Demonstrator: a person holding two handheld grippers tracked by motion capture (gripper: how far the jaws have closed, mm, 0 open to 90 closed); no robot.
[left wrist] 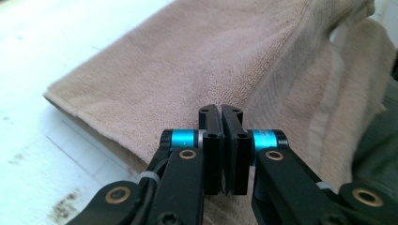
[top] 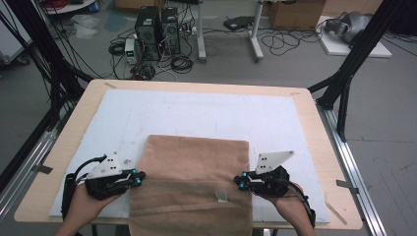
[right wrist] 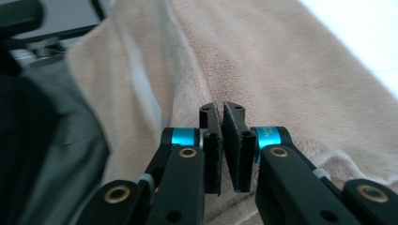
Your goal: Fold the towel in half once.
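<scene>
The tabletop [top: 314, 123] fills the frame's middle. A tan towel [top: 192, 172] lies at its lower centre, long axis running from the bottom edge upward, near end hanging over the edge. The high view shows a small white label [top: 222, 195]; no writing is readable. The left tool [top: 139, 178] and right tool [top: 239, 180] are clamped on the towel's side edges.

Each black two-jaw left gripper [top: 139, 178] and right gripper [top: 238, 181] carried blue collars, brass-coloured rivets, a grey three-cornered plate on top and a trailing black cable; bare forearms, no sleeves.
</scene>
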